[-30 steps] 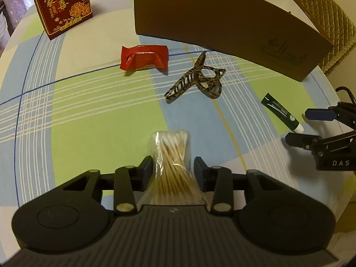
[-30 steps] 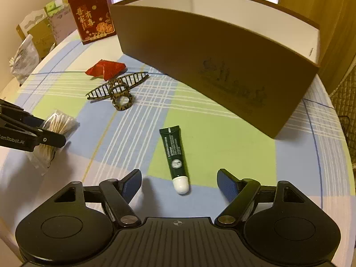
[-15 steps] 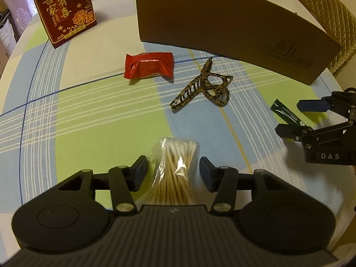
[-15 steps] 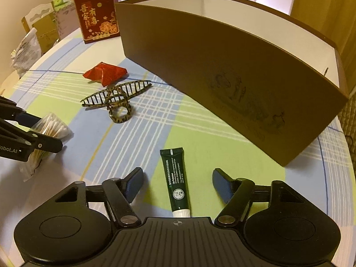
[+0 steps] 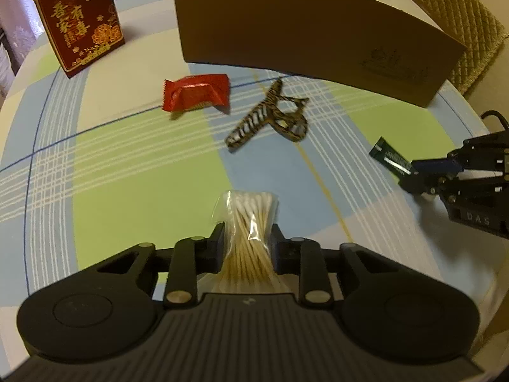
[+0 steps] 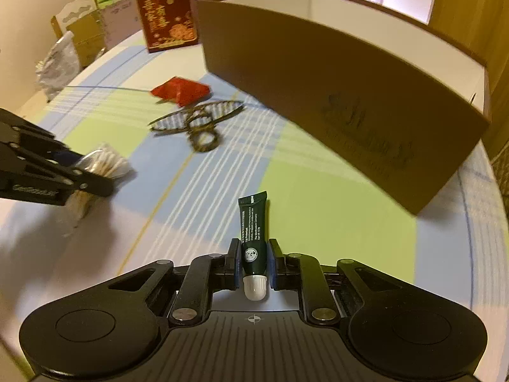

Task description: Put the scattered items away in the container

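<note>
Grippers both loaded, box ahead.
Left gripper (image 5: 247,242) pinched the crinkly clear bag of cotton swabs (image 5: 246,215), sticks running fwd along the fingers. Right gripper (image 6: 253,262) clamped the smooth dark green tube (image 6: 253,222) near its white cap, long axis fwd. Open brown cardboard box (image 6: 350,95) stood ahead, nearer the right. Striped hair clip (image 5: 270,117) and red wrapper (image 5: 195,92) lay on the checked cloth before it.
</note>
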The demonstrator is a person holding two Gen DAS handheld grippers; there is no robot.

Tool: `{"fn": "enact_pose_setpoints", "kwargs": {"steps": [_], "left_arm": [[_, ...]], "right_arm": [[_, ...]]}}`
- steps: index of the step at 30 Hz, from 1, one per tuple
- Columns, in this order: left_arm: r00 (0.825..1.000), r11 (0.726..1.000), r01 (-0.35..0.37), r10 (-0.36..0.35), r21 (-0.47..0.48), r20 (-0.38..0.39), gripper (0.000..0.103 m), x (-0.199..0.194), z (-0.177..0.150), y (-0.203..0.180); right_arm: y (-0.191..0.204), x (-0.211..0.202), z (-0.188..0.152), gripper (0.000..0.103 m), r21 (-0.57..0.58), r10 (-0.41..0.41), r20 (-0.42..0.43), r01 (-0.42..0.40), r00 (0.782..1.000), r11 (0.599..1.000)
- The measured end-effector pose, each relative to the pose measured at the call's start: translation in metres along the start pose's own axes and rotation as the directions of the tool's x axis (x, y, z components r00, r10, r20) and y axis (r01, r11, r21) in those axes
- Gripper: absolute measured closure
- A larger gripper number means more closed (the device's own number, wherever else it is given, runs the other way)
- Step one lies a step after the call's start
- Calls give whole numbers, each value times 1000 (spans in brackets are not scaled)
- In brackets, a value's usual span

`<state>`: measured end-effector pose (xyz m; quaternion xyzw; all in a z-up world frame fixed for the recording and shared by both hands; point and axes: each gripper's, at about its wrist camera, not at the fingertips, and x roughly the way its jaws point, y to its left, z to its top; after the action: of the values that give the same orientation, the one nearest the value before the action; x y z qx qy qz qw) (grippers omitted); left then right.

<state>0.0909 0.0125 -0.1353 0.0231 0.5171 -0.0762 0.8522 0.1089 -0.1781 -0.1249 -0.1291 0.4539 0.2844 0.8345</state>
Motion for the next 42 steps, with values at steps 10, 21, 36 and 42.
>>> {"fn": "enact_pose_setpoints", "kwargs": {"steps": [10,21,36,42], "left_arm": [[998,998,58,-58,-5,-8,84,-23,-12,-11],[989,993,102,-108,66,98,84,-66,20,-16],[948,973,66,-130,223,290,84,-92,161,-15],[946,960,111,-181,257,269,84,-64,226,-31]], "right_arm": [[-16,-33,-16,85,150,121,-33,-115,992,982],[-40,-91,11,85,171,166,66,-175,984,969],[-116,-120,110,84,64,120,194,-134,974,989],[-140,-83,144,84,-19,133,122,-132,984,991]]}}
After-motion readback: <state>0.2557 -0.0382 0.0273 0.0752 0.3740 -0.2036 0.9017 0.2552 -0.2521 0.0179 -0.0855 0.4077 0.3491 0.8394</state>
